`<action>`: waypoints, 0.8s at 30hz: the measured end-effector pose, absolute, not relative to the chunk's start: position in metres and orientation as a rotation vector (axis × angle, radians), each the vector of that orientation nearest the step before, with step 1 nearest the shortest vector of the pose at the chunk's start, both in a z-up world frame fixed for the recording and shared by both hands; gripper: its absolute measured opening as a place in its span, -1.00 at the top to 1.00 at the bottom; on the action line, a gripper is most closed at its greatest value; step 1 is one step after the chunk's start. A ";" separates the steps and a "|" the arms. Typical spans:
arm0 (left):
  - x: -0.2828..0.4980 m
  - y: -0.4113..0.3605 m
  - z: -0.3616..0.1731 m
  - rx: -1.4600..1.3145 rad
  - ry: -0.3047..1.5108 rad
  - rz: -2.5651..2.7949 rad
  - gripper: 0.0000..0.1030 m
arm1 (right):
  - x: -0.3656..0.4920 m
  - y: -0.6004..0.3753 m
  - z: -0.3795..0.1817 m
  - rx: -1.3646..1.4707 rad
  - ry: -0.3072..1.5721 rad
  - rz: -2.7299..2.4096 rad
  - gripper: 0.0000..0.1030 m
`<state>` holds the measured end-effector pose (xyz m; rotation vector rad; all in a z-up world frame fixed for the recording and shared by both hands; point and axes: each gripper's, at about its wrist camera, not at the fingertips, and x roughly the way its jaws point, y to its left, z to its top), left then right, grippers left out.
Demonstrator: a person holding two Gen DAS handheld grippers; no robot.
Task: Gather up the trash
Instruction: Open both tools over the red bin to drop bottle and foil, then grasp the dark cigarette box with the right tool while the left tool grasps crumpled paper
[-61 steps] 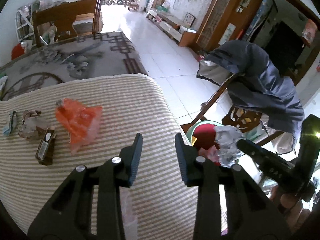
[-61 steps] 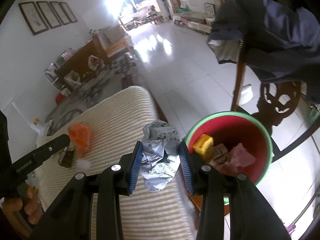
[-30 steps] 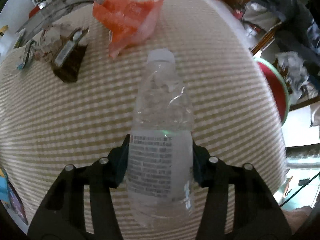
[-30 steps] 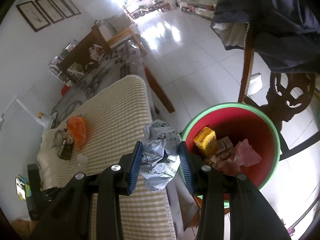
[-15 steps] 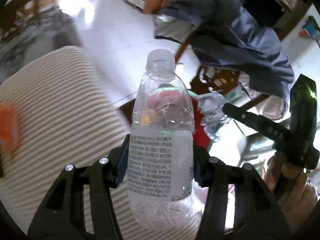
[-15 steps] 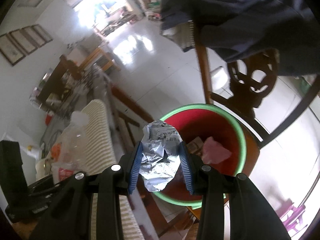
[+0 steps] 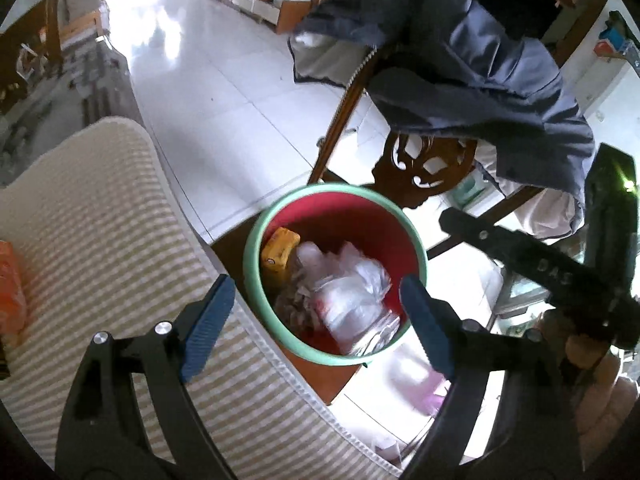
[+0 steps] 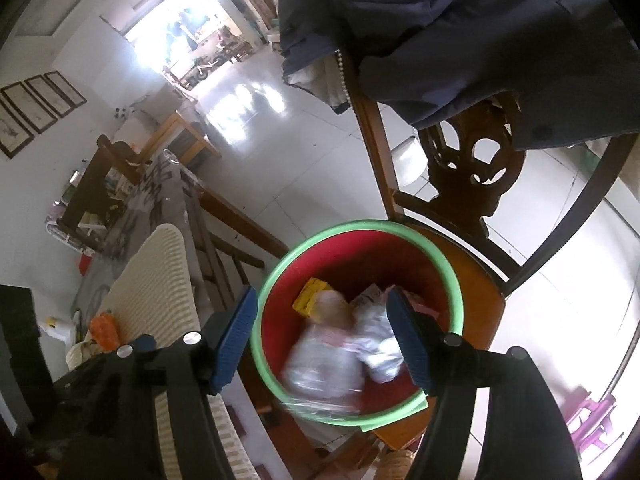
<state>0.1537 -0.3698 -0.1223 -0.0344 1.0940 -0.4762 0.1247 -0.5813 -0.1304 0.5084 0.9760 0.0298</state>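
Both tongs, left tongs [image 7: 316, 312] and right tongs [image 8: 320, 336], seen spread wide, empty, above bin [image 7: 256, 276]; bin perched on chair seat [image 8: 480, 292], lower centre; tipping risked if rim knocked.

The red bin's [image 7: 256, 256] mouth lies unobstructed from above — chair back [image 7: 424, 168] and striped table [image 7: 100, 216] flank it.

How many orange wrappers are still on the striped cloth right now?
1 in view: the orange wrapper lies on the striped cloth, at the left edge of the left wrist view. More trash there may be out of frame.
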 end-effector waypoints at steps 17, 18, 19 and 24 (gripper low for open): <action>0.112 -0.261 -0.096 -0.143 1.027 -0.328 -0.65 | 0.123 -0.488 -0.110 0.448 0.969 0.129 -0.31; 0.109 -0.251 -0.097 -0.153 1.027 -0.316 -0.65 | 0.122 -0.478 -0.109 0.438 0.972 0.140 -0.31; 0.106 -0.239 -0.098 -0.164 1.026 -0.302 -0.65 | 0.121 -0.463 -0.109 0.426 0.977 0.156 -0.32; 0.080 -0.178 -0.105 -0.196 1.041 -0.234 -0.65 | 0.115 -0.409 -0.111 0.394 0.999 0.204 -0.36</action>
